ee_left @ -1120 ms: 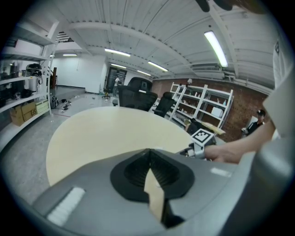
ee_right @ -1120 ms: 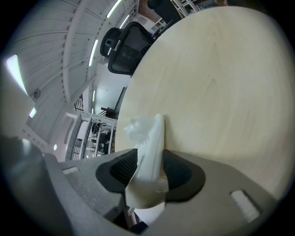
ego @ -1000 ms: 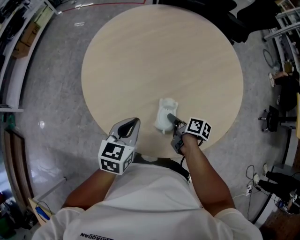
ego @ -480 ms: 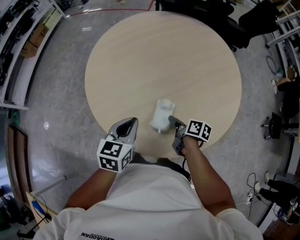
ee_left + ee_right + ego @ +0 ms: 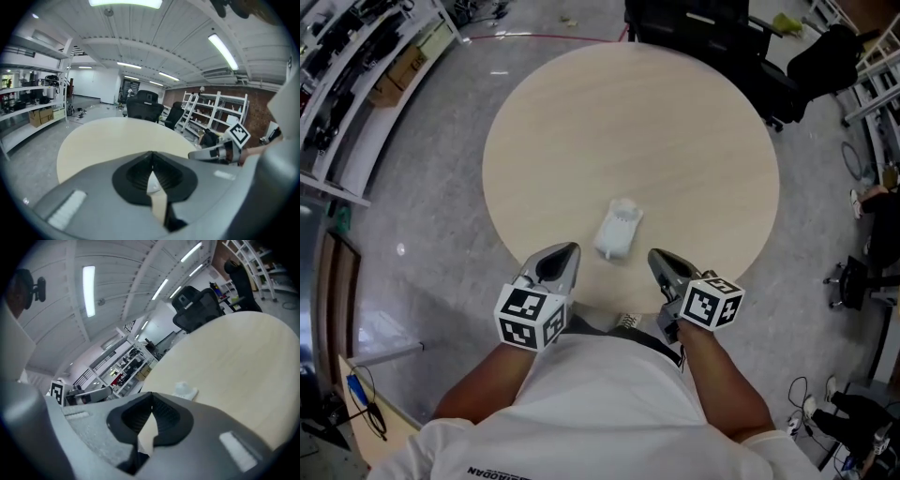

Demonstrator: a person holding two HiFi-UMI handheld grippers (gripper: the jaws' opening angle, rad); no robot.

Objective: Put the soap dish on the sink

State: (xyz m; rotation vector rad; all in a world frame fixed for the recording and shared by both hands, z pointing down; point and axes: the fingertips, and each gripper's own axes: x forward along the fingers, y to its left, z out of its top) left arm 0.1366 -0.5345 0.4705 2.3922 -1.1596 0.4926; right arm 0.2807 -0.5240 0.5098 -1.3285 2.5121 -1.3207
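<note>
You are holding both tongs level over the near edge of the round tabletop (image 5: 675, 122): the left gripper (image 5: 565, 253) is sitting pinched together, empty, and the right gripper (image 5: 660, 257) has just been closing on nothing. Just beyond, the white sink (image 5: 612, 241) is lying free, the soap dish (image 5: 625, 210) seemingly resting on its far end, so the placing is looking done

**Readable text: almost none**

White shirt (image 5: 609, 394) has one line of dark print (image 5: 502, 472) at the bottom edge of the head view. It is upside down, cut off by the frame and too small to read surely. Left marker cube (image 5: 532, 317) and right marker cube (image 5: 712, 302) show black-and-white square codes only, no letters or digits. Shelf boxes (image 5: 36, 117): labels illegible.
</note>
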